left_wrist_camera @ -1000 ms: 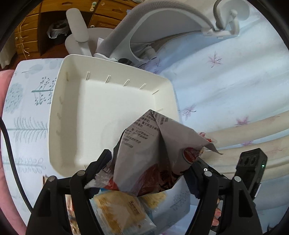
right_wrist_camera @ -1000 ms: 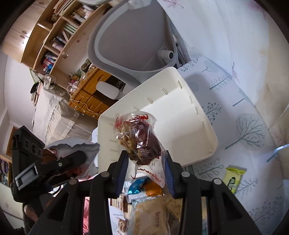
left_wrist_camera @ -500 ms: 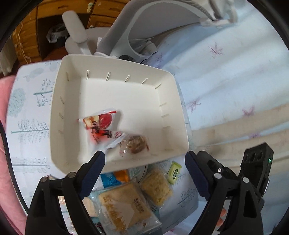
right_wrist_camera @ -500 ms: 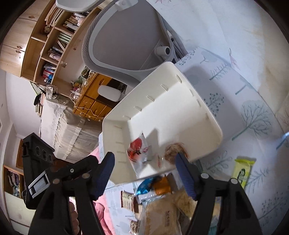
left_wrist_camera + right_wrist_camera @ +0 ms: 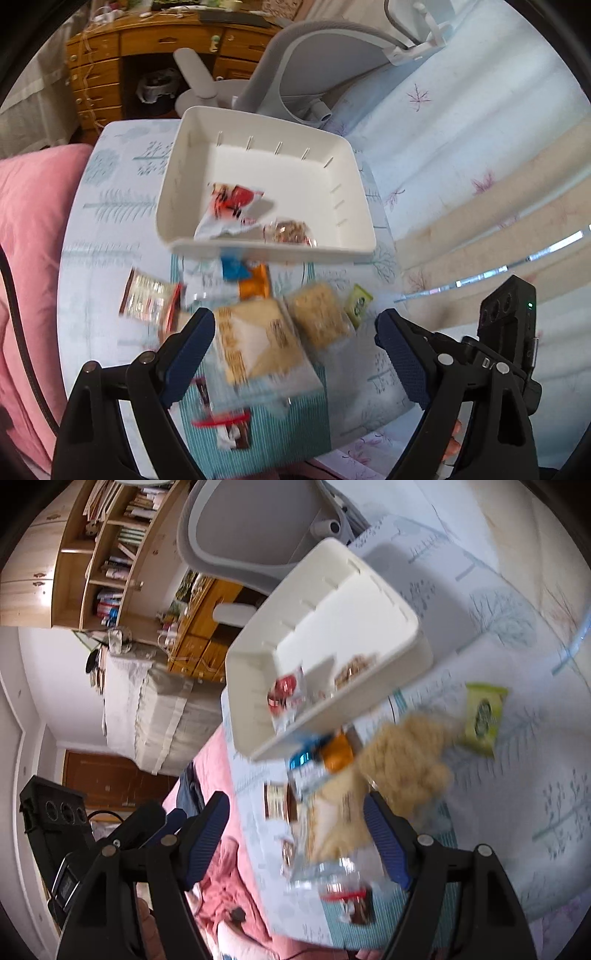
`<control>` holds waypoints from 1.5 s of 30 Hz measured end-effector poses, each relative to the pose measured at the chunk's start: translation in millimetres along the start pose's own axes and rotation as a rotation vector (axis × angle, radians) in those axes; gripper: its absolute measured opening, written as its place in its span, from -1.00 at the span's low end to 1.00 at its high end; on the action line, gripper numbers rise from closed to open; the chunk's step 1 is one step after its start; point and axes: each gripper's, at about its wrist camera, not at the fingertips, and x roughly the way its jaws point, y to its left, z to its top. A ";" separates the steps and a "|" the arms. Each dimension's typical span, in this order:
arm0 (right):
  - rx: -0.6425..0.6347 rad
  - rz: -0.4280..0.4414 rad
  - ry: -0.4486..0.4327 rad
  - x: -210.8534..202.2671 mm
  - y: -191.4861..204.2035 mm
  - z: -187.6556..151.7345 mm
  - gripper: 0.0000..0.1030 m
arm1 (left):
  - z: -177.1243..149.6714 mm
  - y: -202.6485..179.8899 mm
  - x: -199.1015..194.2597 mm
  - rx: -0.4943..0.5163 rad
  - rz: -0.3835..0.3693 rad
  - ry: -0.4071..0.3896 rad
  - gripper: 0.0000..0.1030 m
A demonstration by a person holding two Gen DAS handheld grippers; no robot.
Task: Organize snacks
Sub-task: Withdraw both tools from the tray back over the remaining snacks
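A white tray (image 5: 352, 162) lies on the tree-print cloth and shows in the right wrist view too (image 5: 406, 627). In it lie a red-and-white snack bag (image 5: 229, 206) and a clear packet of brown snacks (image 5: 290, 232). In front of the tray lies a loose pile: a large beige packet (image 5: 255, 341), a crumbly beige packet (image 5: 319, 314), a small green packet (image 5: 357, 301), a blue-and-orange packet (image 5: 243, 275) and a striped wrapper (image 5: 147, 297). My left gripper (image 5: 295, 354) is open above the pile. My right gripper (image 5: 295, 830) is open and empty above it as well.
A grey office chair (image 5: 295, 74) stands behind the tray. A wooden desk with drawers (image 5: 110, 66) is at the far left. A pink cushion (image 5: 33, 221) lies left of the cloth. The floral bedsheet (image 5: 480, 147) spreads to the right.
Both grippers opened and dropped their snacks into the tray: the left its red-and-white bag, the right its clear brown packet. Both then pulled back towards the pile.
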 end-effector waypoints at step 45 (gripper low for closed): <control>0.146 -0.260 0.308 63.0 -41.8 -147.6 0.47 | -103.4 95.5 -3.9 0.015 0.252 0.157 0.73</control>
